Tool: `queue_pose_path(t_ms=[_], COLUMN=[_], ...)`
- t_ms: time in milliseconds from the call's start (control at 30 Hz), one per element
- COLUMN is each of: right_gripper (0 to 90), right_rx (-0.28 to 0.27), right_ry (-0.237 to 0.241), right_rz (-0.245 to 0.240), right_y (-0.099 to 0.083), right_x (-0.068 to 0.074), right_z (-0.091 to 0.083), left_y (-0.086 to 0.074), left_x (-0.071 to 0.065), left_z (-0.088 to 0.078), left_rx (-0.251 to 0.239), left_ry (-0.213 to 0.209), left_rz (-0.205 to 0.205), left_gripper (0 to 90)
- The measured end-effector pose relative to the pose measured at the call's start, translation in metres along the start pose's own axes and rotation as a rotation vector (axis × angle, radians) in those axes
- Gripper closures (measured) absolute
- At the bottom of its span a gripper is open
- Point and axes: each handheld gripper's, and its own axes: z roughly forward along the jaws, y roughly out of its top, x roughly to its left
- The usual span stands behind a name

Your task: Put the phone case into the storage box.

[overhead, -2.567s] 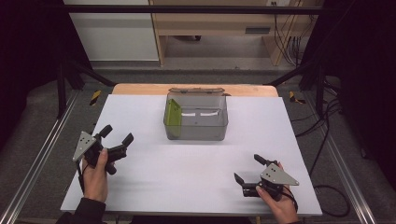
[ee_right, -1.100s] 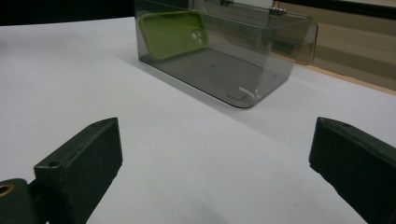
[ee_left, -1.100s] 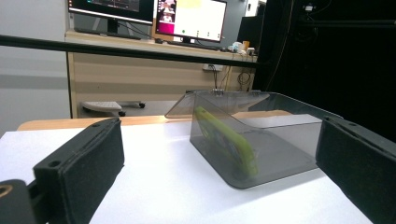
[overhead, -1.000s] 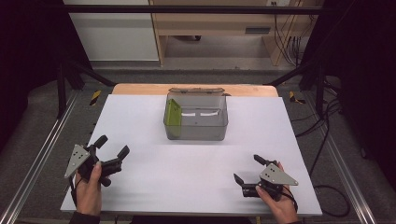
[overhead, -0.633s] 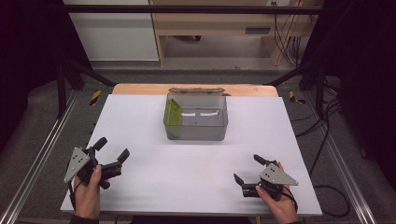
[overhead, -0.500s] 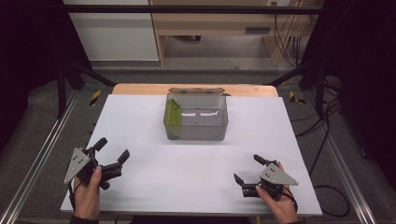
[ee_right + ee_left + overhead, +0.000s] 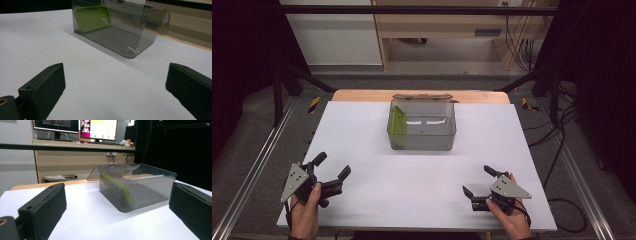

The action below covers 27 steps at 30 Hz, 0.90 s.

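Left gripper (image 7: 332,167) pulled back to the near-left corner, jaws wide apart and empty, right gripper (image 7: 478,181) parked near-right, jaws spread, empty, both well short of the clear box (image 7: 422,126), green phone case (image 7: 397,121) leaning inside, white table (image 7: 377,170), desk and monitors (image 7: 75,127) behind.

no readable text, monitors (image 7: 75,127) in the background show windows too blurred to read
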Motion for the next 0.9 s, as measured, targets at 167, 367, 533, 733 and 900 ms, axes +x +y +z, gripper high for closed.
queue_pose_path(t_ms=[167, 367, 533, 733, 900], right_gripper=[2.9, 2.8, 2.8, 2.8, 2.7], right_rx=[-0.001, -0.005, -0.011, -0.021, -0.025], right_ry=[0.000, -0.003, -0.003, -0.010, -0.010], right_rz=[0.002, 0.009, 0.014, 0.020, 0.024], right_y=[0.000, 0.000, 0.000, 0.000, 0.000], right_x=[0.000, -0.001, -0.002, -0.003, -0.005], right_z=[0.000, -0.001, -0.001, -0.002, -0.003], left_y=[-0.005, -0.009, -0.013, -0.017, -0.020], left_x=[-0.004, -0.009, -0.012, -0.015, -0.017], left_z=[0.000, 0.000, 0.001, 0.000, 0.000], left_rx=[0.008, 0.016, 0.028, 0.044, 0.049], left_ry=[-0.011, -0.028, -0.038, -0.050, -0.060], left_rz=[0.004, 0.034, 0.041, 0.043, 0.046], left_gripper=[1.2, 1.2, 1.2, 1.2, 1.2])
